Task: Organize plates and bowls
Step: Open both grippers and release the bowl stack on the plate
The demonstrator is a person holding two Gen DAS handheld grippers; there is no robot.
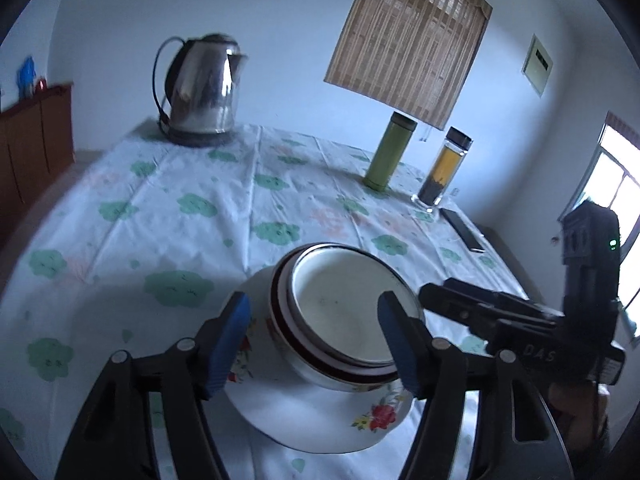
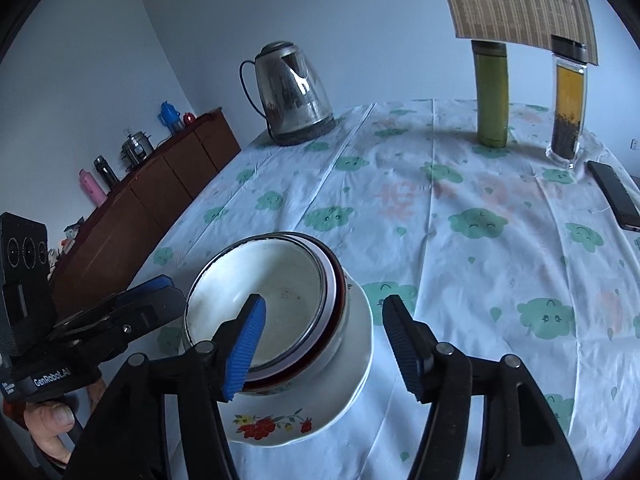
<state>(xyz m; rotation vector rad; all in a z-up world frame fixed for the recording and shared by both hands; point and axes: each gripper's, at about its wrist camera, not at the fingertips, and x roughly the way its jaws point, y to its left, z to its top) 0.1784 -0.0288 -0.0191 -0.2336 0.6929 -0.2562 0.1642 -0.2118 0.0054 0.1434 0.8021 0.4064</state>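
Note:
A white bowl with a thin metal-coloured rim sits nested inside a bowl with a dark red band. Both rest on a white plate with red flowers on the clothed table. My left gripper is open, its blue pads standing on either side of the stack. The right gripper reaches in from the right. In the right wrist view the same bowl and plate lie below my open right gripper. One pad there overlaps the bowl's inside, the other stands past the plate's right edge. The left gripper sits to the stack's left.
A steel kettle stands at the table's far left. At the far right are a green flask, a clear jar of dark leaves and a black phone. A brown cabinet lines the wall to the left.

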